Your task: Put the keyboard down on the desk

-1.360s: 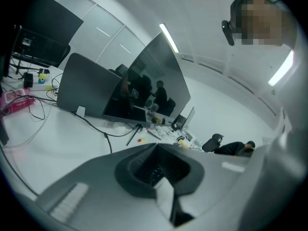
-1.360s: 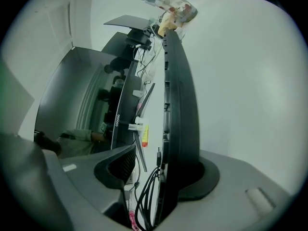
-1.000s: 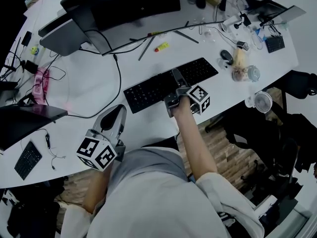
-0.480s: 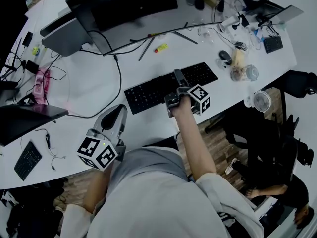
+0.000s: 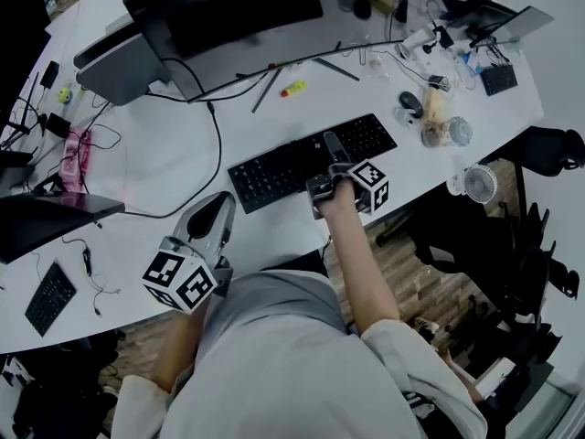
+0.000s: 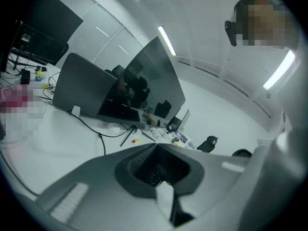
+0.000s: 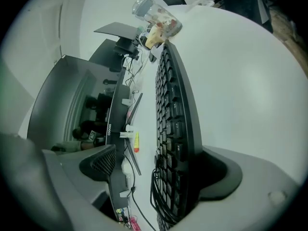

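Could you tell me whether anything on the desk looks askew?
Nothing stands out: the keyboard rests on the desk, roughly parallel to its front edge, between the right gripper's opening jaws.

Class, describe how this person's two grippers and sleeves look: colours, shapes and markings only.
The left gripper and right gripper each have two long pale grey jaws with dark textured pads, and a white cube bearing black square markers. The sleeves are pale and end near the elbows. The right gripper's jaws are opening, with the keyboard between them.
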`<action>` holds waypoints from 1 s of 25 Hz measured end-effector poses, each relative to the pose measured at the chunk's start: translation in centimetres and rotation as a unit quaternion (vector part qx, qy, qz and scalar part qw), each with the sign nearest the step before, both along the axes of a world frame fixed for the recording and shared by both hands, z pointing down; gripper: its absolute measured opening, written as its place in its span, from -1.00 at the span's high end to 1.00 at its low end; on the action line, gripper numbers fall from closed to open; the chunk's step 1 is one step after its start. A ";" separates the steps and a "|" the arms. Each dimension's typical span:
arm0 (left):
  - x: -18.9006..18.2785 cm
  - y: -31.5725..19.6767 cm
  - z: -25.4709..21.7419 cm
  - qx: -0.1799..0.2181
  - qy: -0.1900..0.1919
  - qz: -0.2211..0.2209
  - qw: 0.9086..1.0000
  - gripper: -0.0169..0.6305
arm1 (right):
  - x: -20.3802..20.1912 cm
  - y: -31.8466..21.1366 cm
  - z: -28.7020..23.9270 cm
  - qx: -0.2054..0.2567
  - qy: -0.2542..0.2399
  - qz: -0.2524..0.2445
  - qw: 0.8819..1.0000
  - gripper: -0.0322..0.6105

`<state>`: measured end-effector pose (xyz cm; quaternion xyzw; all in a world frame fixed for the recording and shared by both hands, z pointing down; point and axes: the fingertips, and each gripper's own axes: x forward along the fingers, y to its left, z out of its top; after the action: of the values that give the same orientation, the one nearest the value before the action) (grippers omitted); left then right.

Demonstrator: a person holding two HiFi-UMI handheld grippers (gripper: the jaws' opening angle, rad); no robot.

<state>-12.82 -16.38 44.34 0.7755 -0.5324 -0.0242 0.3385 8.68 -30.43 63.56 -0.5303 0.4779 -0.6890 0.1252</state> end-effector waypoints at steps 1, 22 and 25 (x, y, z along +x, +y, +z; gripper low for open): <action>0.1 0.0 0.0 0.000 0.001 0.001 1.000 0.95 | 0.1 0.1 0.0 0.001 -0.004 0.002 1.000 -0.70; 1.6 1.0 -0.4 0.002 0.005 0.014 1.000 0.95 | 1.2 2.2 0.8 -0.012 -0.043 0.021 0.999 -0.70; 1.7 1.0 -0.5 0.003 0.005 0.015 1.000 0.95 | 1.3 2.6 0.7 -0.017 -0.039 0.019 0.999 -0.70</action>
<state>-11.14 -15.34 43.85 0.7844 -0.5189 -0.0245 0.3391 9.94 -27.84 64.27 -0.5140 0.4508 -0.7146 0.1482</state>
